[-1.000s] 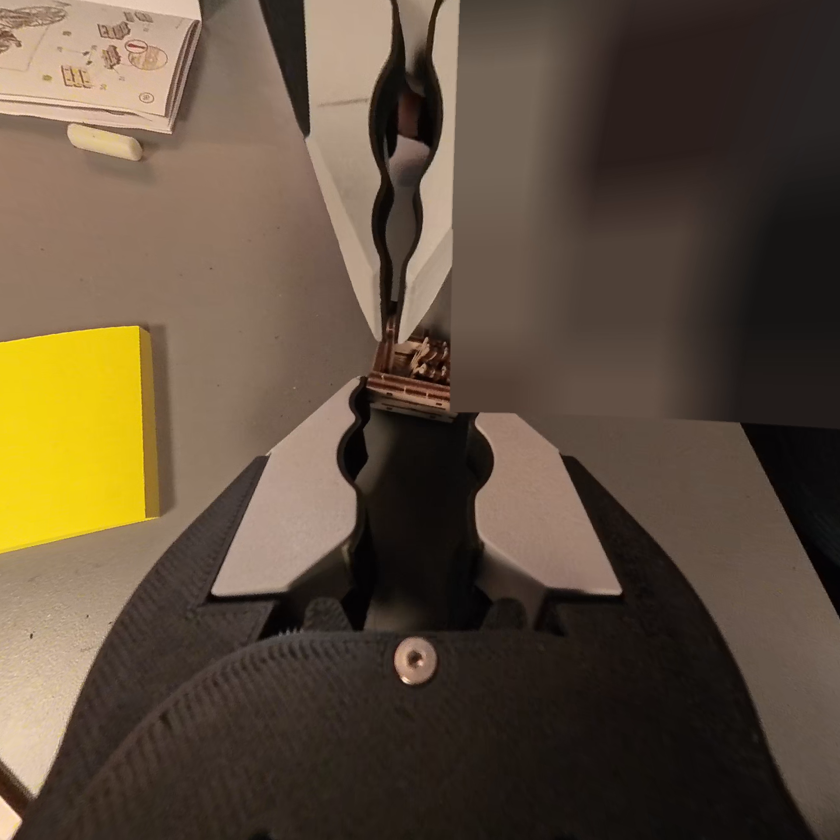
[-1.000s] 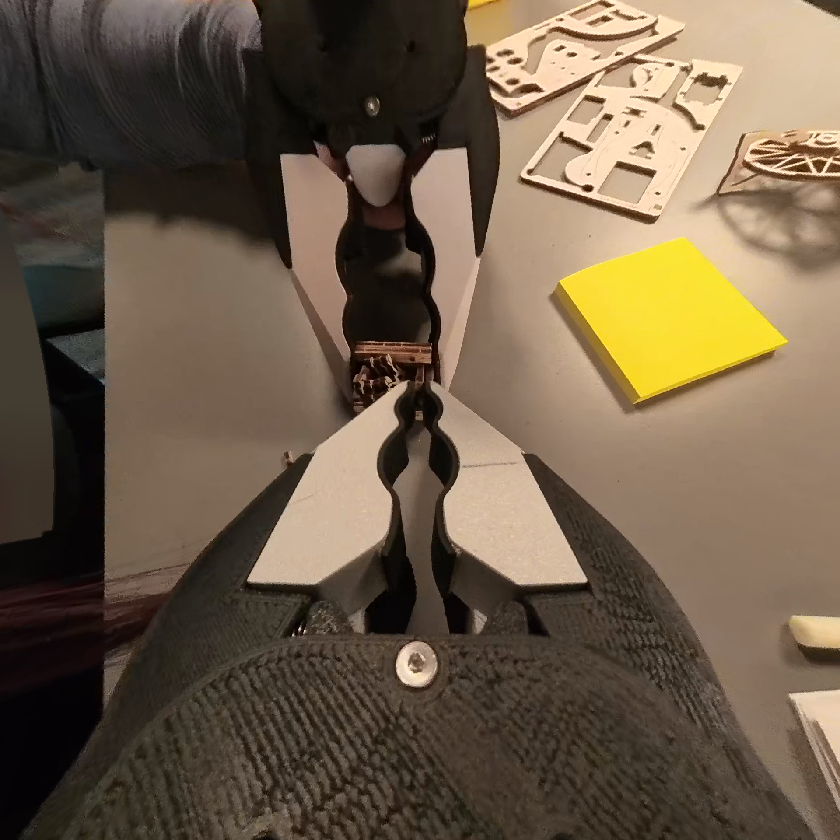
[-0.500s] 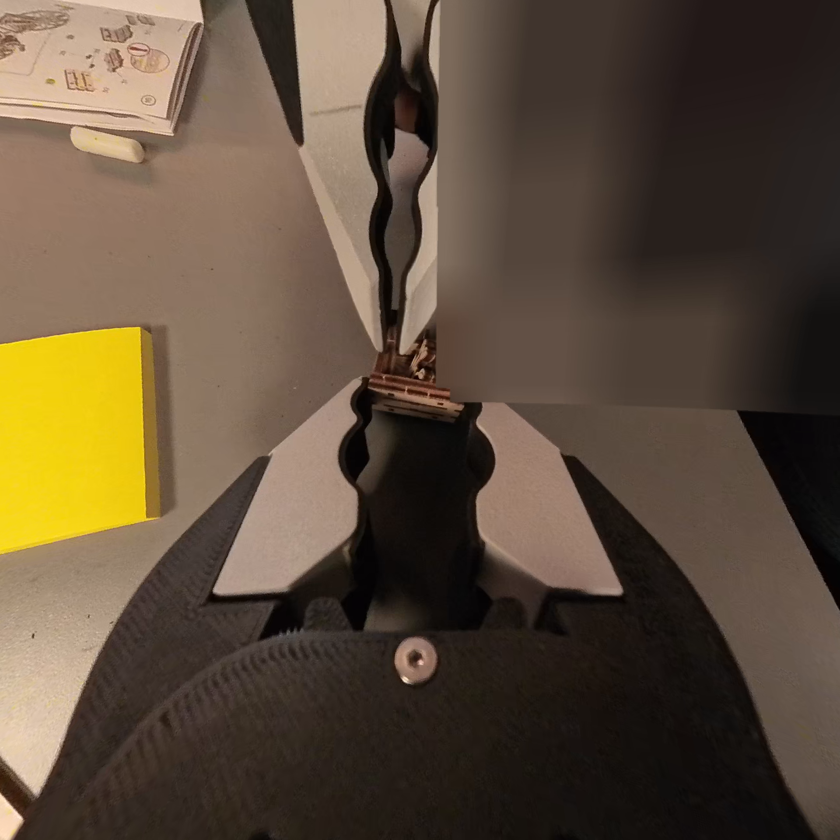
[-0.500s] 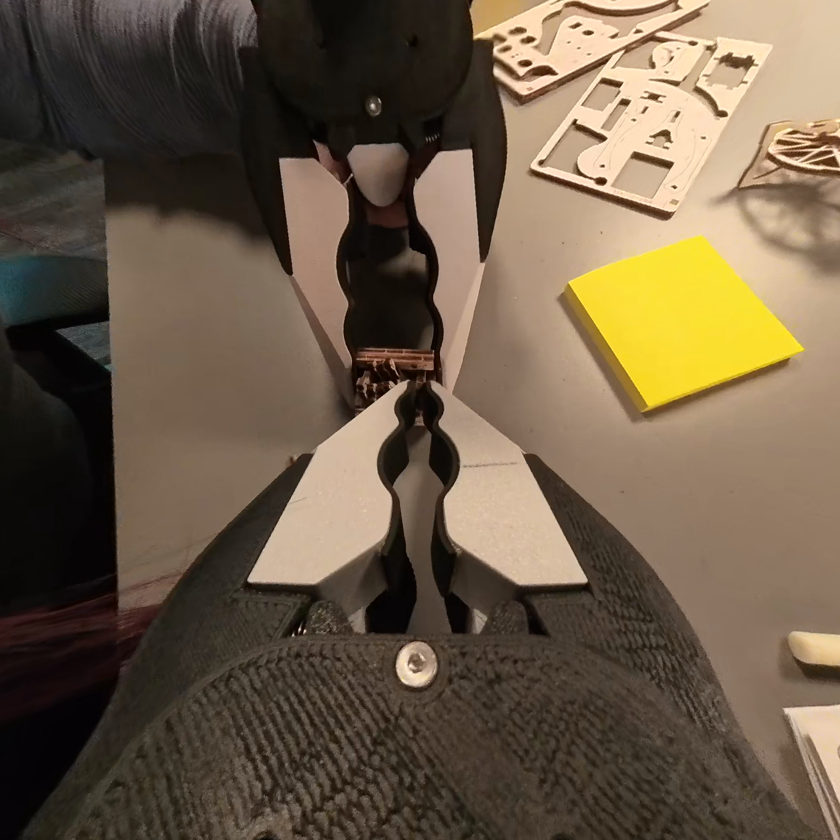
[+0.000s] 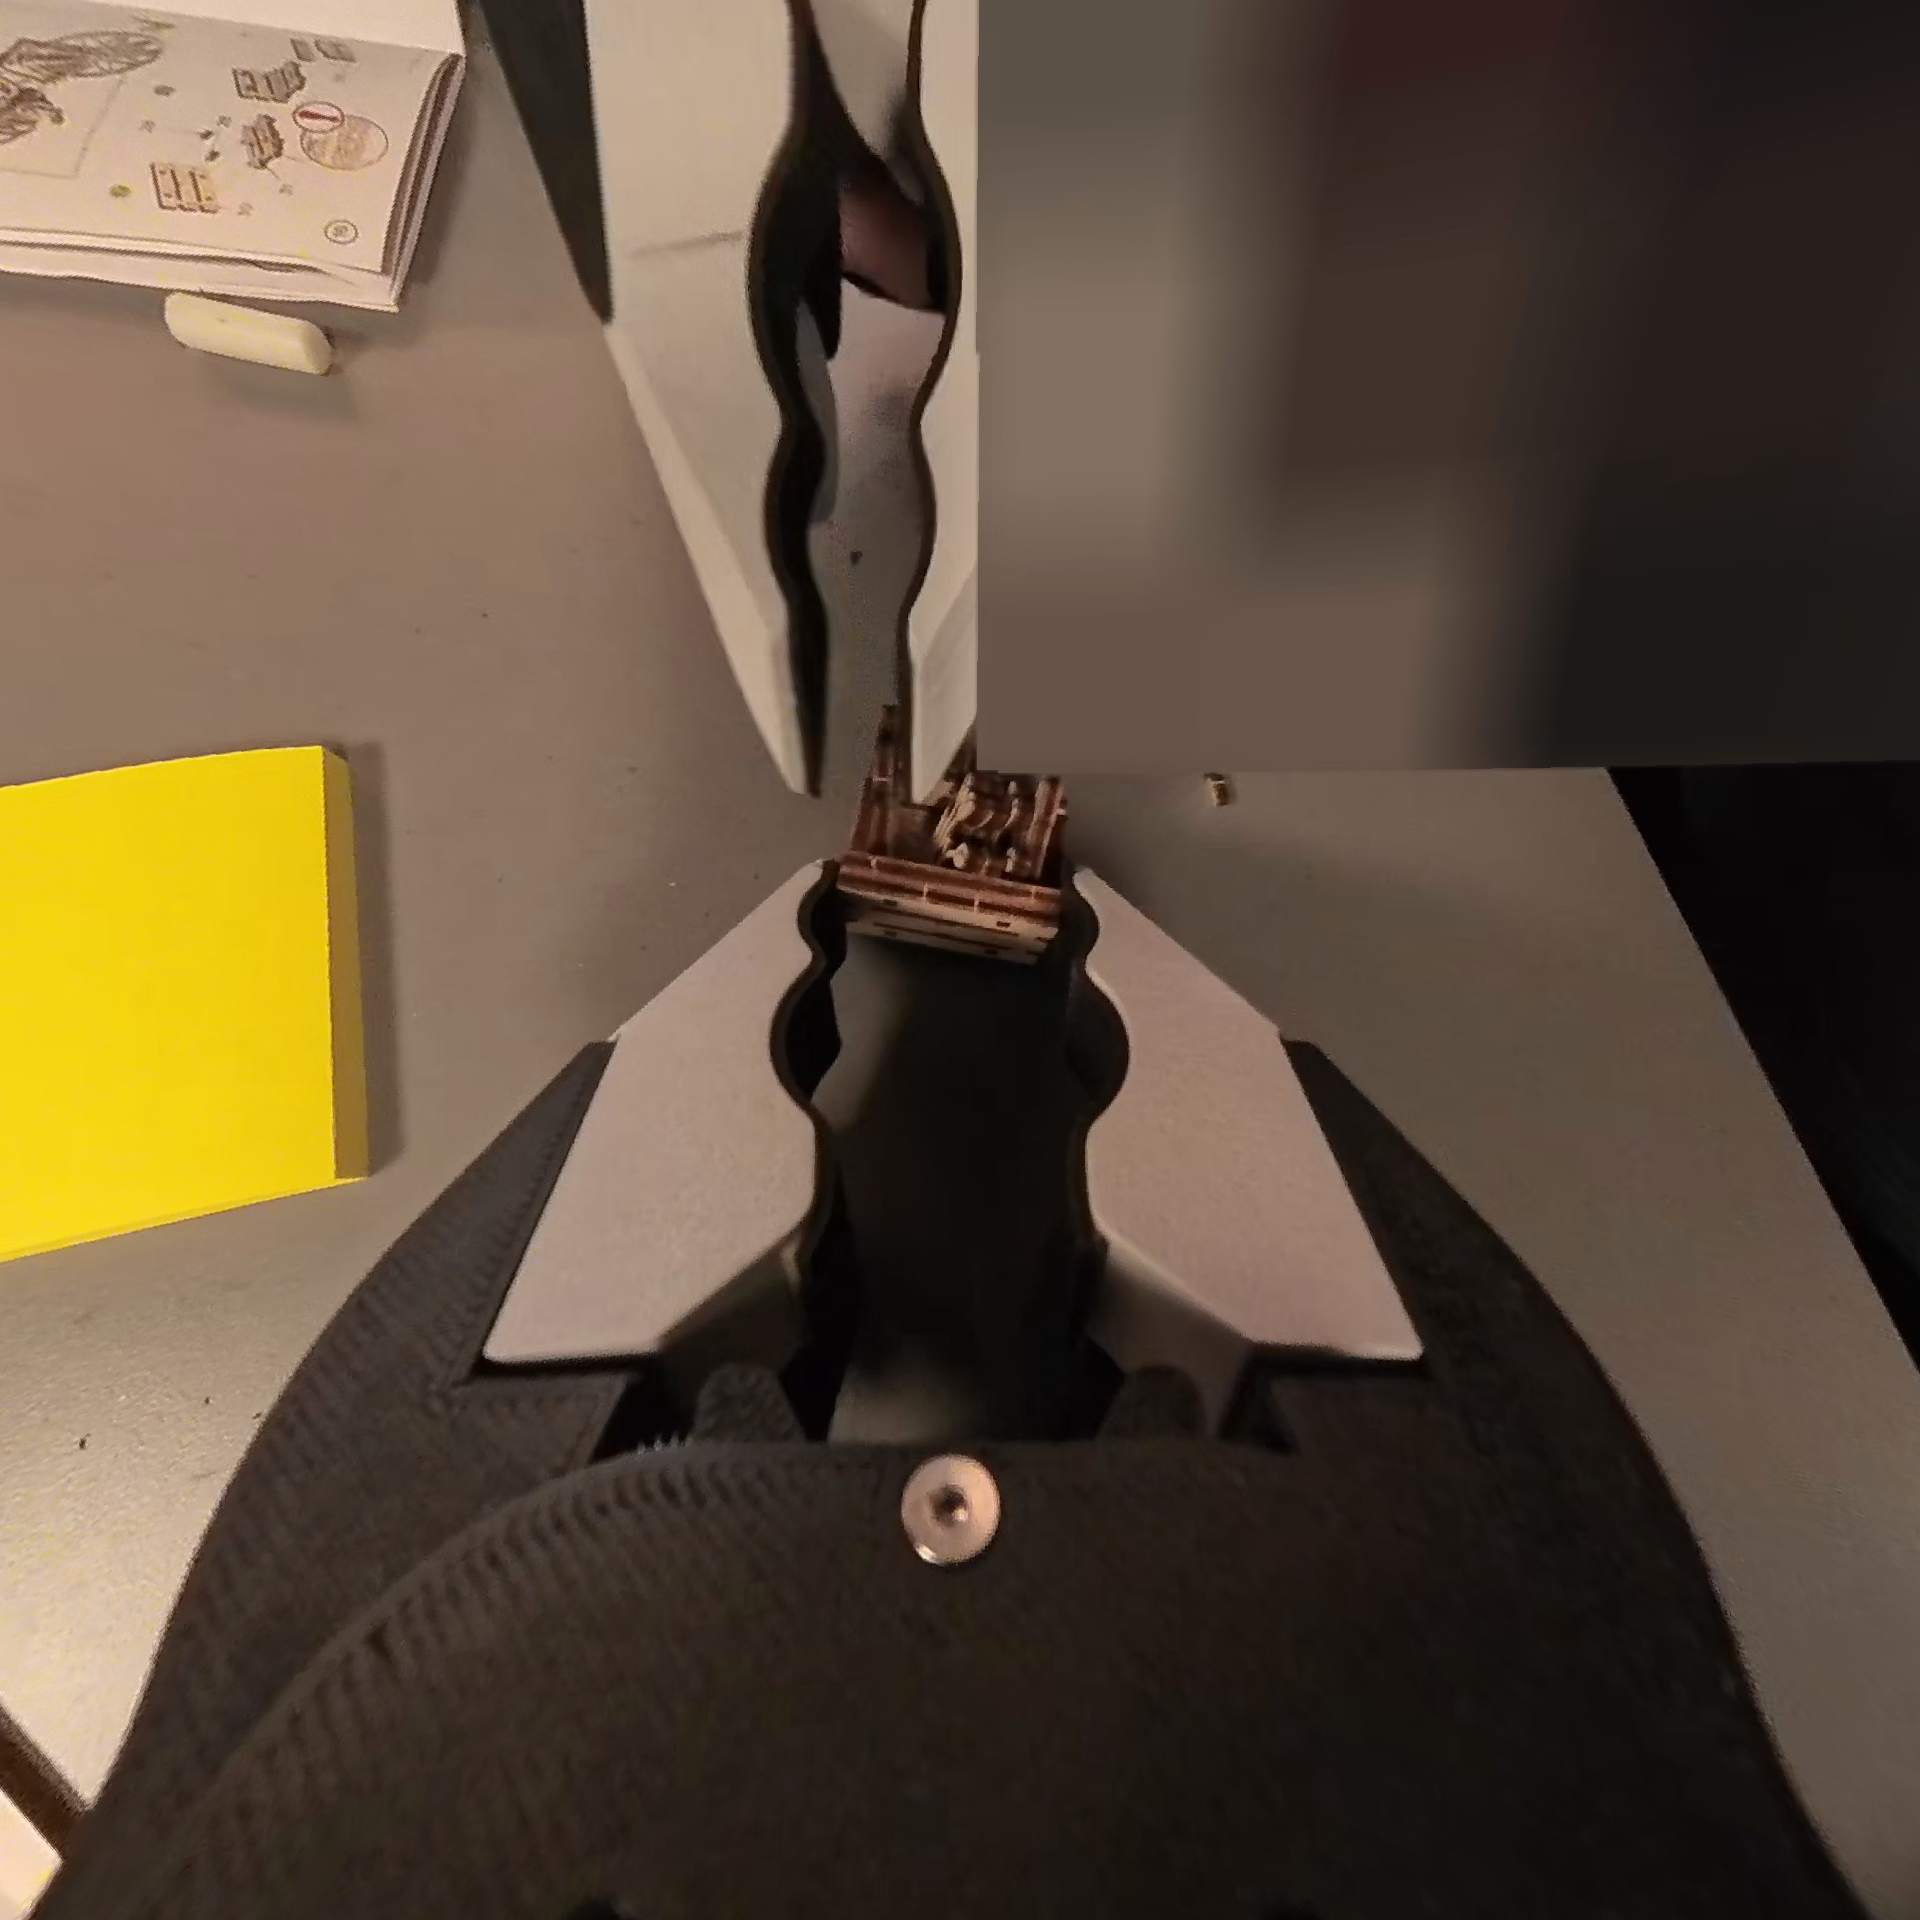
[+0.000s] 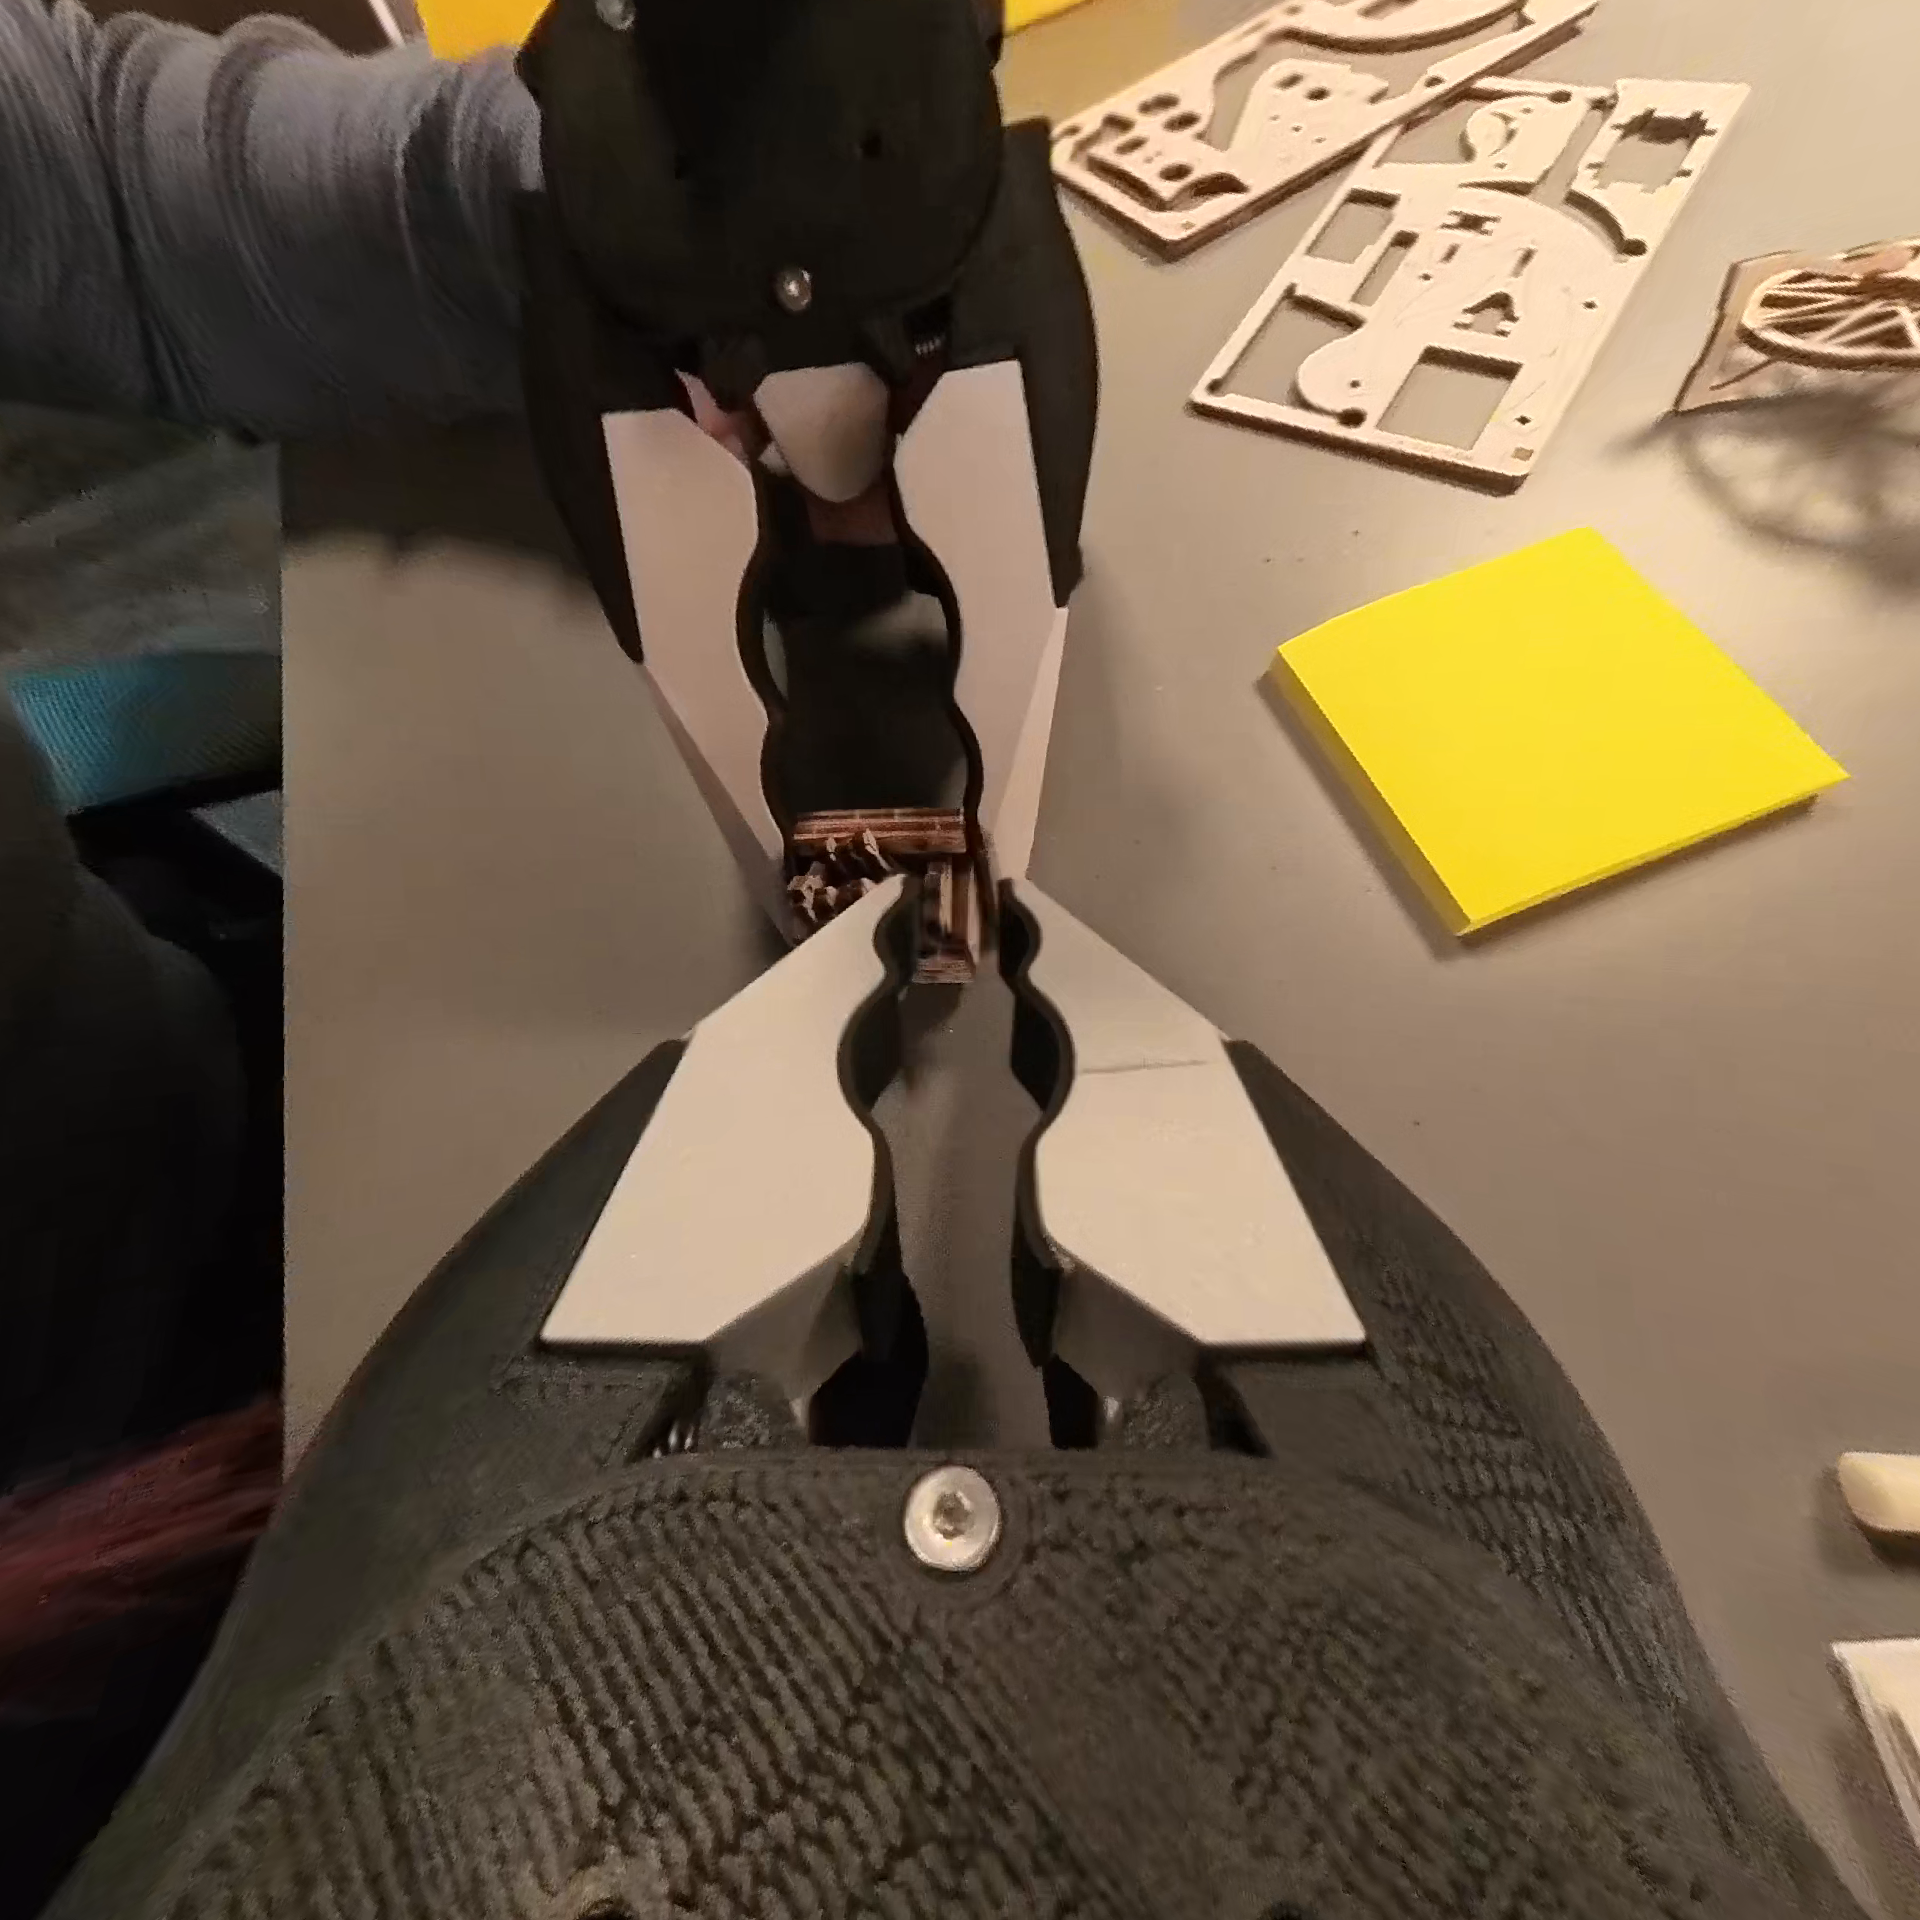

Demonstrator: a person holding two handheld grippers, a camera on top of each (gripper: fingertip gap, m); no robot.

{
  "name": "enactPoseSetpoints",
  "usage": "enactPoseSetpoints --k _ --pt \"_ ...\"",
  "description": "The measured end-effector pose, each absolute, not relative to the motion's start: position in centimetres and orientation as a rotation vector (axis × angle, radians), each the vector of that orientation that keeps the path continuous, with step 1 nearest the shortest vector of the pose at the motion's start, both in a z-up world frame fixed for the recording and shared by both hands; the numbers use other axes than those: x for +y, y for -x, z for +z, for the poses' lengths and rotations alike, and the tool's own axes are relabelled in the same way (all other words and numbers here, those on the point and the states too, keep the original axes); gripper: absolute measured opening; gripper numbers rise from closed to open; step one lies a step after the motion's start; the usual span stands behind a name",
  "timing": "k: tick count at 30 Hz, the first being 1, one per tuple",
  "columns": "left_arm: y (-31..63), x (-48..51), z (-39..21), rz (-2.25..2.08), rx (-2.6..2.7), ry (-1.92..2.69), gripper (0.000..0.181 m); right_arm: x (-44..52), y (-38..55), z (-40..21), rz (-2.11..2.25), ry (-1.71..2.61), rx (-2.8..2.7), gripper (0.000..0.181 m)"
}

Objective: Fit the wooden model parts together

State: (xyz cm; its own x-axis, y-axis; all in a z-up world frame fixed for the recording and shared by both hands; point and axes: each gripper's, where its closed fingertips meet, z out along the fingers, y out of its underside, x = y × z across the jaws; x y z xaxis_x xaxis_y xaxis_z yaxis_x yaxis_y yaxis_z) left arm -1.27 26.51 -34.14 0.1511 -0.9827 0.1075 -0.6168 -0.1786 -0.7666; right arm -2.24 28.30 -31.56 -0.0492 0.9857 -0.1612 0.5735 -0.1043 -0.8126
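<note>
My left gripper is shut on a small wooden box assembly with gear-like parts inside, held above the grey table. It also shows in the right wrist view, pointing toward the camera with the assembly in its tips. My right gripper faces it tip to tip. A small layered wooden piece stands on the assembly's edge between the right gripper's jaws, which stand slightly apart with a gap beside the piece. The left wrist view shows that piece under the right gripper.
A yellow sticky-note pad lies on the table, with laser-cut plywood sheets and a wooden wheel model behind it. An instruction booklet and a white stick lie at the far left. A person's grey sleeve shows. The white stick is about 15 cm from both grippers' fingertips.
The right gripper's jaws have opened from a tight pinch on the small piece, which stays on the assembly. The left gripper still holds the assembly, now seen tilted a little more.
</note>
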Motion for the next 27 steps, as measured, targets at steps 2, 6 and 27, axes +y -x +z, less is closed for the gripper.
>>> enactPoseSetpoints --k 2,6,27 --pt "1.3 26.5 -34.1 -0.838 1.522 1.868 0.040 28.6 1.9 -31.5 1.060 1.718 -1.620 0.023" --pt "1.3 26.5 -34.1 -0.838 1.523 1.868 0.040 29.5 1.0 -29.6 1.152 1.649 -1.507 0.033" --pt "2.6 23.4 -29.8 -1.647 1.381 1.830 0.040 24.1 2.5 -25.9 0.715 0.804 -1.588 0.056"
